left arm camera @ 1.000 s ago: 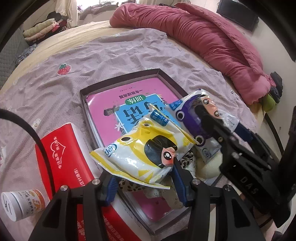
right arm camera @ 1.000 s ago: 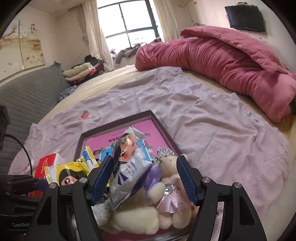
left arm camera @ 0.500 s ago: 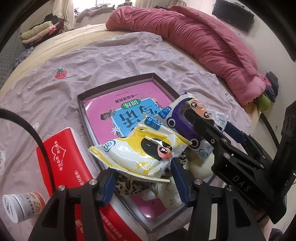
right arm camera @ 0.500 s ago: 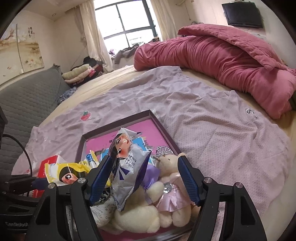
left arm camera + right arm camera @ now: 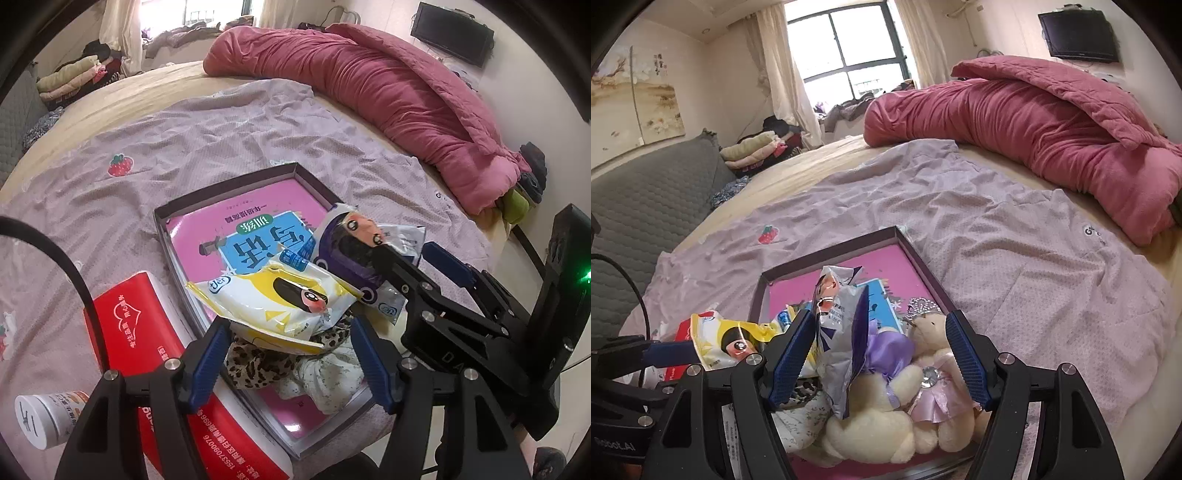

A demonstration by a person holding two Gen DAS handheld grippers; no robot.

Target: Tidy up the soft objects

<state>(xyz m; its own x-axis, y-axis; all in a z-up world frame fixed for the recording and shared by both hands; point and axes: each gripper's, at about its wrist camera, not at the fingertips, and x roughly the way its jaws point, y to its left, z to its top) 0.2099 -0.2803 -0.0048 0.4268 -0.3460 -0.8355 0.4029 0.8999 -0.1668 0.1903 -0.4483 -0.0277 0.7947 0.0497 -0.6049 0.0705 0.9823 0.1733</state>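
The shallow dark tray (image 5: 236, 186) on the bed serves as the landmark: at its near end lies a heap of soft things, and the yellow snack pouch (image 5: 273, 299) rests on top of that heap, its long axis running across the tray from the left rim toward the purple snack pouch (image 5: 347, 254). The left tongs (image 5: 290, 360) sit just on the near side of the yellow pouch, pointing steeply down at it, so the left hand is the nearer one; their blue pads stand spread to either side of the leopard-print cloth (image 5: 258, 363) beneath the pouch, pressing on nothing. The right tongs (image 5: 877, 360) are spread wide around the purple pouch and the two cream teddy bears (image 5: 886, 417) at the tray's near right corner, also gripping nothing. Compared with a second ago, the left tongs have just been opening, and the yellow pouch has settled lower and flatter onto the heap; the right tongs are unchanged.
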